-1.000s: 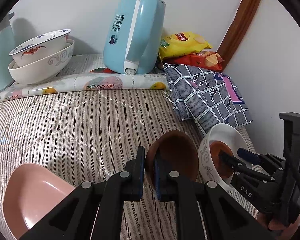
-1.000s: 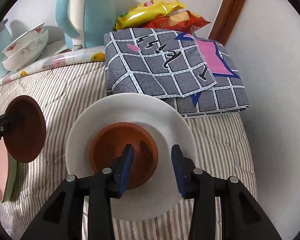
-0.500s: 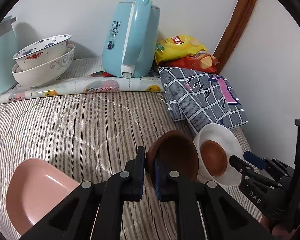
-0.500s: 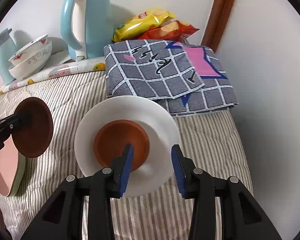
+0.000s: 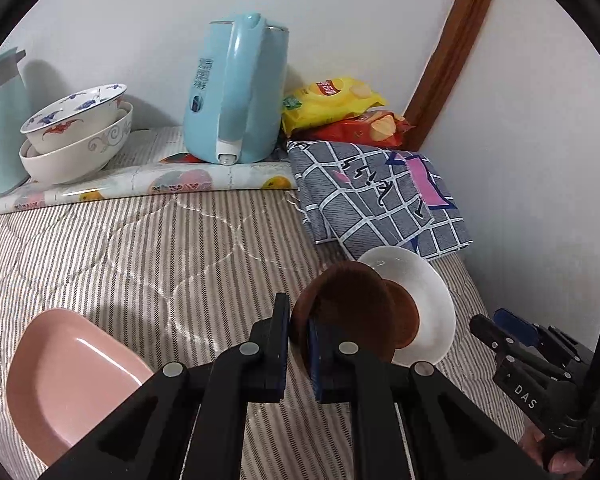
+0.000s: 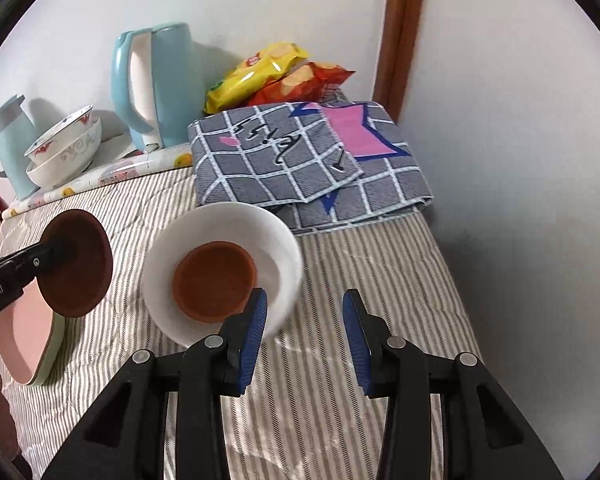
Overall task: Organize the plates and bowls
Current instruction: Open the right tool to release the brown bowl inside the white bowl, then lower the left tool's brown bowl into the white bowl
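Left hand-held gripper pinches brown saucer (right wrist view shows right hand-held gripper spread, empty).

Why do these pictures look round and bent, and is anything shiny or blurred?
Both views are fisheye, with dark corners and a bowed brown wooden door frame. Left wrist view: a glare streak on the pink plastic plate. Right wrist view: the white ceramic plate has a smeared near rim.

"DAS" marks the right gripper; what looks like "Robot.AI" marks the left gripper.
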`<action>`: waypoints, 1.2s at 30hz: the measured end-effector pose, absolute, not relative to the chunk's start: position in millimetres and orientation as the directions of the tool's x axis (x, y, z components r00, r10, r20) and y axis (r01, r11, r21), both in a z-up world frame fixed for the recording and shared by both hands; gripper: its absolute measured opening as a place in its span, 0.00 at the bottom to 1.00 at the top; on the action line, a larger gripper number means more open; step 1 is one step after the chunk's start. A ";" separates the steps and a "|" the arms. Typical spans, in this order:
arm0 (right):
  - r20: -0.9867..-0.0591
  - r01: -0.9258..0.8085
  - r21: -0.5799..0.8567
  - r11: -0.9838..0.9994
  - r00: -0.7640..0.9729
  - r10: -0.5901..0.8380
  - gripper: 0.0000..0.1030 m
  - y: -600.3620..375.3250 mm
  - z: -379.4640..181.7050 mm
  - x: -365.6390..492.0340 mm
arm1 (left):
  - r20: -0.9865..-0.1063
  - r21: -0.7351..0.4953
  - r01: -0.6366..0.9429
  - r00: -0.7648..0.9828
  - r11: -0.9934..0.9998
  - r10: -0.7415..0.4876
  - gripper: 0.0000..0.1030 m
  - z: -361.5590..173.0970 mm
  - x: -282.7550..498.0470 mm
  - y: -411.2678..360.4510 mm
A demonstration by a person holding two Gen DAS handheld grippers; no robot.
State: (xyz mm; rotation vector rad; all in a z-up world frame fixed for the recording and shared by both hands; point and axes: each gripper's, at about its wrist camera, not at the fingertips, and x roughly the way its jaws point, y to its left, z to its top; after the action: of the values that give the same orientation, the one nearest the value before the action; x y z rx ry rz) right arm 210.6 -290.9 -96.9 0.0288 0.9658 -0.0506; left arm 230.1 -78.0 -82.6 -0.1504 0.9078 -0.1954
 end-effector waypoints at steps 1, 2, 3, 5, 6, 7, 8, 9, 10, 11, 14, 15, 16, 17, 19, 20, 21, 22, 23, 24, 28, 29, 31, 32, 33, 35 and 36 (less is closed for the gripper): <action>-0.822 0.063 0.005 0.998 0.569 -0.032 0.38 -294.5 -96.6 208.6 | -0.766 -0.211 0.106 0.600 0.972 -0.232 0.09 -82.2 230.1 -80.0; -0.820 0.072 0.009 0.997 0.571 -0.034 0.38 -299.1 -96.3 206.0 | -0.766 -0.212 0.108 0.599 0.971 -0.234 0.09 -81.8 230.3 -81.8; -0.819 0.079 0.014 0.997 0.573 -0.034 0.38 -302.6 -96.3 204.2 | -0.766 -0.213 0.114 0.598 0.970 -0.238 0.09 -81.4 230.6 -84.6; -0.817 0.093 0.023 0.995 0.575 -0.035 0.38 -310.5 -96.5 200.1 | -0.767 -0.206 0.121 0.597 0.971 -0.237 0.09 -80.7 231.1 -91.2; -0.817 0.099 0.024 0.995 0.575 -0.037 0.38 -314.0 -97.0 198.4 | -0.767 -0.205 0.123 0.597 0.971 -0.237 0.09 -80.7 231.5 -94.1; -0.817 0.102 0.024 0.994 0.575 -0.039 0.38 -316.5 -97.3 197.1 | -0.767 -0.207 0.127 0.595 0.970 -0.241 0.09 -80.9 232.2 -97.1; -0.818 0.108 0.025 0.994 0.574 -0.042 0.38 -320.6 -98.2 195.8 | -0.768 -0.209 0.132 0.592 0.969 -0.247 0.09 -81.3 233.2 -100.4; -0.818 0.114 0.027 0.993 0.574 -0.044 0.38 -323.9 -98.9 194.9 | -0.768 -0.211 0.138 0.588 0.968 -0.252 0.09 -82.0 234.0 -104.5; -0.817 0.120 0.030 0.992 0.575 -0.045 0.38 -327.5 -99.7 193.6 | -0.769 -0.211 0.143 0.586 0.967 -0.254 0.09 -82.5 235.2 -108.5; -0.817 0.124 0.034 0.992 0.575 -0.044 0.38 -330.4 -100.5 192.8 | -0.770 -0.208 0.148 0.585 0.967 -0.255 0.09 -82.8 236.0 -112.0; -0.818 0.138 0.040 0.990 0.573 -0.047 0.38 -339.9 -103.6 190.5 | -0.773 -0.198 0.166 0.579 0.966 -0.258 0.09 -84.8 239.5 -124.7; -0.818 0.142 0.042 0.989 0.573 -0.048 0.38 -342.7 -104.7 189.8 | -0.775 -0.194 0.169 0.577 0.967 -0.256 0.09 -85.5 241.1 -128.8; -0.819 0.146 0.043 0.988 0.572 -0.049 0.38 -345.5 -105.8 189.1 | -0.776 -0.192 0.173 0.576 0.966 -0.257 0.09 -86.4 242.8 -133.0; -0.819 0.151 0.043 0.988 0.572 -0.051 0.38 -347.9 -107.3 188.3 | -0.776 -0.190 0.176 0.576 0.966 -0.258 0.09 -86.9 243.8 -135.6; -0.819 0.160 0.046 0.986 0.571 -0.054 0.38 -353.0 -109.6 187.2 | -0.781 -0.181 0.178 0.572 0.967 -0.251 0.09 -89.6 247.3 -141.9; -0.820 0.165 0.049 0.985 0.570 -0.054 0.38 -356.0 -110.9 186.4 | -0.784 -0.176 0.179 0.569 0.968 -0.248 0.09 -91.3 249.1 -144.4; -0.821 0.169 0.052 0.984 0.568 -0.054 0.38 -358.5 -112.2 185.8 | -0.787 -0.174 0.180 0.565 0.968 -0.247 0.09 -93.8 251.2 -147.2; -0.822 0.171 0.053 0.984 0.567 -0.054 0.38 -360.5 -113.3 185.3 | -0.790 -0.174 0.181 0.562 0.968 -0.247 0.09 -95.8 252.5 -148.8; -0.822 0.172 0.053 0.984 0.567 -0.054 0.38 -362.4 -114.1 184.7 | -0.793 -0.172 0.182 0.558 0.968 -0.246 0.09 -98.3 254.0 -150.8; -0.822 0.173 0.053 0.984 0.567 -0.055 0.38 -363.8 -114.7 184.3 | -0.798 -0.167 0.182 0.553 0.969 -0.241 0.09 -101.1 255.7 -152.9; -0.823 0.182 0.058 0.982 0.565 -0.056 0.38 -370.4 -118.3 183.1 | -0.807 -0.162 0.181 0.542 0.970 -0.236 0.09 -108.2 260.5 -158.0; -0.824 0.185 0.063 0.981 0.564 -0.054 0.38 -372.0 -119.6 183.0 | -0.809 -0.159 0.182 0.540 0.970 -0.234 0.09 -109.7 261.8 -159.6; -0.824 0.188 0.067 0.980 0.564 -0.052 0.38 -373.8 -122.1 183.7 | -0.812 -0.155 0.183 0.537 0.971 -0.231 0.09 -112.0 264.0 -161.7; -0.826 0.189 0.067 0.980 0.562 -0.051 0.38 -374.4 -123.7 184.6 | -0.813 -0.154 0.184 0.535 0.971 -0.231 0.09 -113.2 265.1 -162.9; -0.827 0.190 0.068 0.979 0.560 -0.051 0.38 -374.8 -124.8 184.9 | -0.816 -0.152 0.185 0.532 0.971 -0.229 0.09 -115.0 266.4 -164.2; -0.830 0.188 0.072 0.979 0.556 -0.046 0.38 -375.9 -127.3 185.8 | -0.819 -0.150 0.182 0.527 0.972 -0.225 0.09 -117.9 268.3 -165.6; -0.831 0.189 0.072 0.979 0.555 -0.046 0.38 -375.9 -128.2 186.3 | -0.820 -0.152 0.183 0.525 0.971 -0.227 0.09 -118.8 268.7 -166.1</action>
State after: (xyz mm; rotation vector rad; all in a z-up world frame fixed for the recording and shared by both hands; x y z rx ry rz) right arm 186.3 -375.9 -128.2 0.1599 0.9737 -0.1395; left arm 268.7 -166.1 -118.8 -0.0489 0.9886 -0.2451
